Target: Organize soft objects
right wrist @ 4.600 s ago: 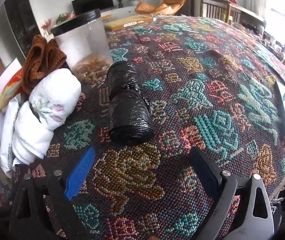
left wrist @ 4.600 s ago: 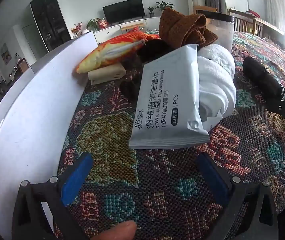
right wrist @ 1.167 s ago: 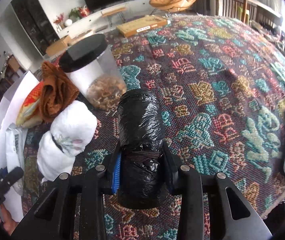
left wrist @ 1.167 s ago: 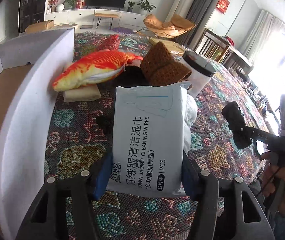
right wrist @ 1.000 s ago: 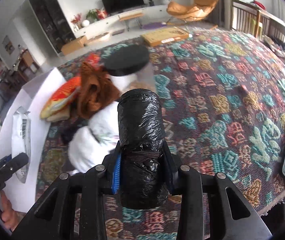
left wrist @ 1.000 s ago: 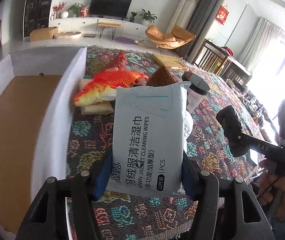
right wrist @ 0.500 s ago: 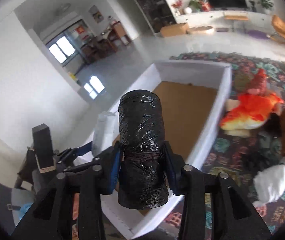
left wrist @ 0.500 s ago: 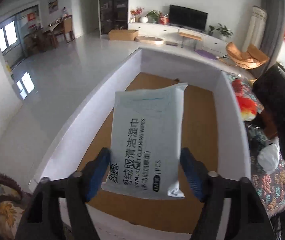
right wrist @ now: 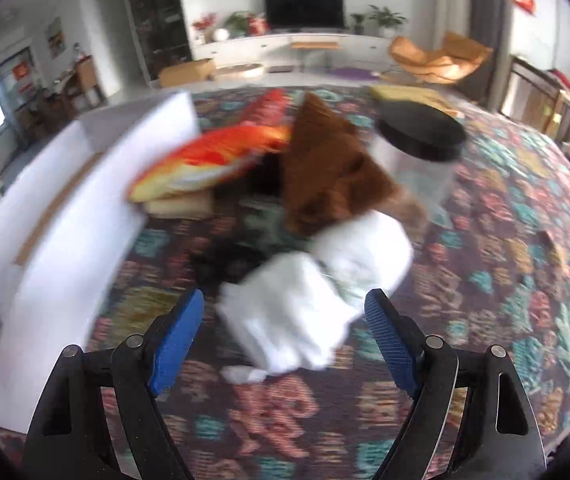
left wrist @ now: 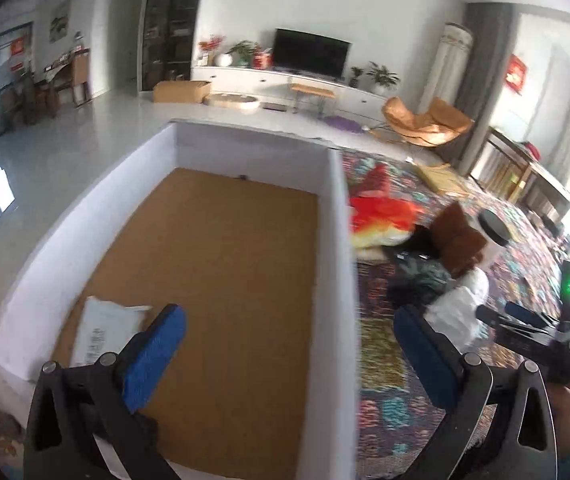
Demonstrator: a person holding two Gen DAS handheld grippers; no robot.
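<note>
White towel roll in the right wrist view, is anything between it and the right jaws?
Nothing visible does. The white towel roll lies on the patterned cloth straight ahead of the right gripper, whose jaws are opening and empty. The brown knit and black-lidded jar sit behind it.

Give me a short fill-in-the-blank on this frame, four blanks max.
1. The pale wipes packet lies inside the white-walled ____ with the brown floor.
2. The clear jar has a ____ lid.
3. The orange fish-shaped plush rests on the patterned ____.
4. Nothing sits between the pads of the left gripper; its jaws are ____.

Answers: box; black; tablecloth; opening
</note>
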